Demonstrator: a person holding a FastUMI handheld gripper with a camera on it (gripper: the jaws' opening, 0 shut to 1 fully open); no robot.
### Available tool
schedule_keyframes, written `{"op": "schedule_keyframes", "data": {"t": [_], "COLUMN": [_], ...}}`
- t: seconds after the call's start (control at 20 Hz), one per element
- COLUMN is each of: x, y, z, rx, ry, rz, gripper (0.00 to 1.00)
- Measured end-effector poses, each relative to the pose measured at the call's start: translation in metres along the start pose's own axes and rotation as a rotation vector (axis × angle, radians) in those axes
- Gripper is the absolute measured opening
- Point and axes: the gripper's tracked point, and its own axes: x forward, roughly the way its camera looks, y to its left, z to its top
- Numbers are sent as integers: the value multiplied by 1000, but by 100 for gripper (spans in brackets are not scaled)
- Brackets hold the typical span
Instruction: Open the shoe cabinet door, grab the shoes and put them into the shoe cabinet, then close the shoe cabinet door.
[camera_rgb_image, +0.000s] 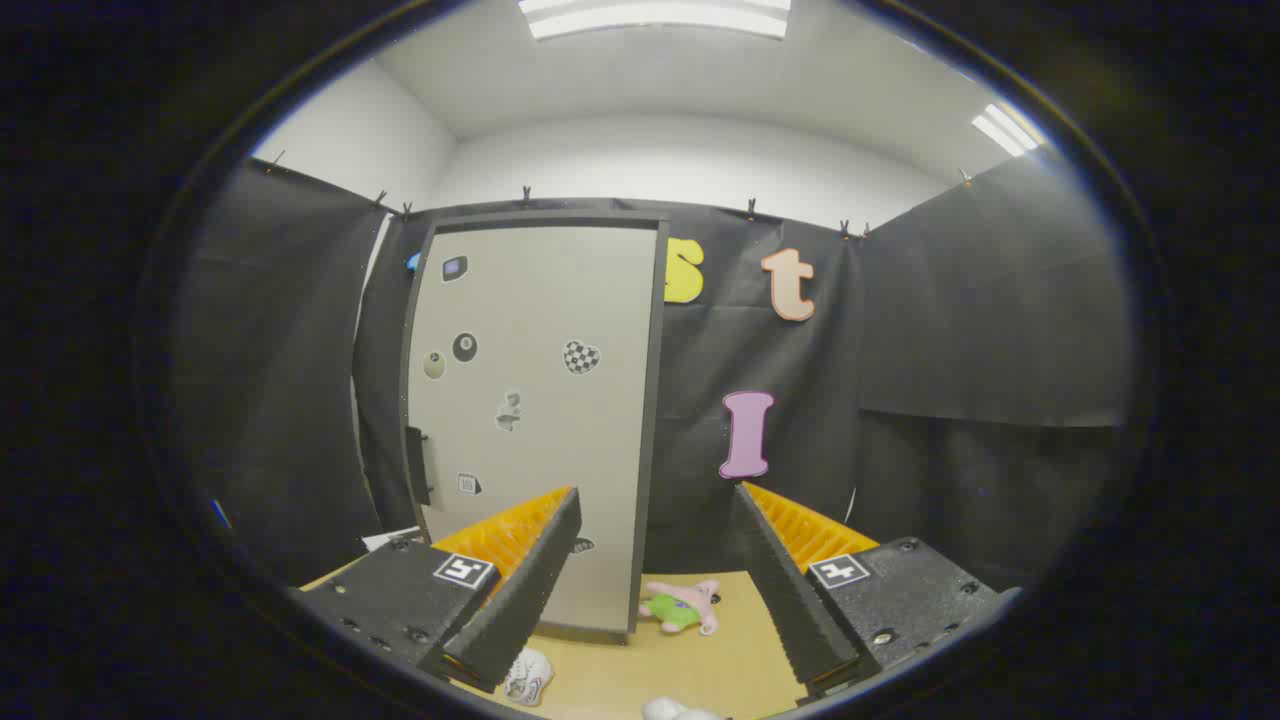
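Observation:
A tall pale shoe cabinet (535, 420) with a dark frame stands upright ahead, its door shut, with a dark handle (417, 478) on its left side and several stickers on the front. My gripper (655, 505) is open and holds nothing; the cabinet stands beyond it, mostly behind the left finger (520, 590). A white shoe (528, 676) lies on the floor just below the left finger. Part of another white thing (675, 710), perhaps a shoe, lies low between the fingers.
A small pink and green plush toy (683, 605) lies on the tan floor (700, 660) beside the cabinet's right foot. Black cloth walls (950, 380) close in the booth on all sides.

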Motion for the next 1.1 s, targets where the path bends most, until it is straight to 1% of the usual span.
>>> {"op": "schedule_keyframes", "data": {"t": [0.25,0.65,1.0,1.1], "x": [-2,-2,4,9], "y": [4,13,20,29], "z": [0,-4,-11,-13], "rx": [-18,-6,9,4], "ry": [1,7,31,34], "rz": [2,13,1,4], "gripper": [99,99,99,99]}}
